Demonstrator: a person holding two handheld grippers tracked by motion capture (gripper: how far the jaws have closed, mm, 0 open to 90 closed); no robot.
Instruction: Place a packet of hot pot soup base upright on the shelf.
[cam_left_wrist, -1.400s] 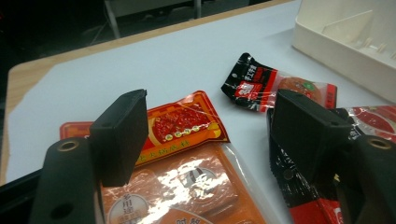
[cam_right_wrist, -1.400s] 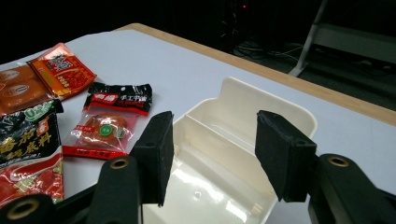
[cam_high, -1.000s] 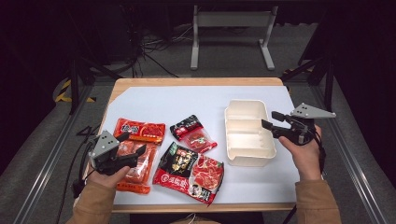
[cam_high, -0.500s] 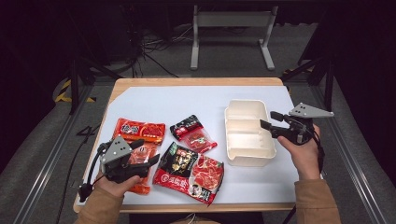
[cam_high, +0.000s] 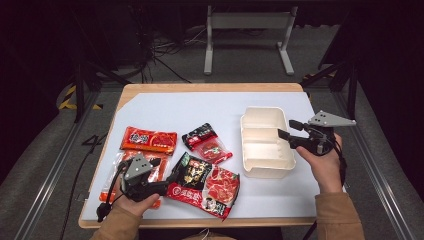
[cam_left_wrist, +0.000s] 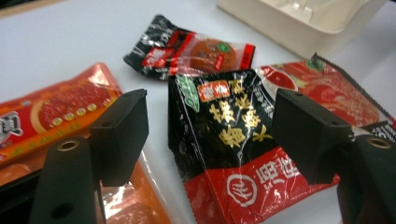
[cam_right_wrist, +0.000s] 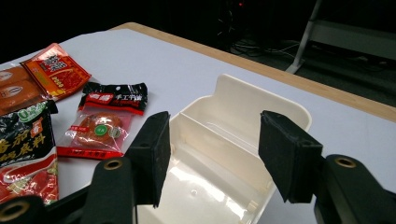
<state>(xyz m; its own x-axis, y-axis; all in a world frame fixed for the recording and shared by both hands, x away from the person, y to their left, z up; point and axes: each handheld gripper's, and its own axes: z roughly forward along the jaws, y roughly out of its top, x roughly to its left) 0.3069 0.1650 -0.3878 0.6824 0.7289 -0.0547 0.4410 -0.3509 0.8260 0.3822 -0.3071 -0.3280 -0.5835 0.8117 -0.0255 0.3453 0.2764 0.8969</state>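
Large gold Chinese characters down the black upper part of the black-and-red packet (cam_left_wrist: 229, 140), too stylised to read with certainty; smaller white characters on an orange tag above them; a white round logo with white characters beside it on the red band below. White Chinese characters on the red strip of the small black sachet (cam_right_wrist: 108, 119), legible as 手工牛油. White characters on the orange-red flat packet (cam_right_wrist: 55, 67), blurred. A green oval badge on the black-and-red packet's corner, unreadable

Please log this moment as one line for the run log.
left gripper: open, around black-and-red packet | right gripper: open, over cream tray | tray: empty
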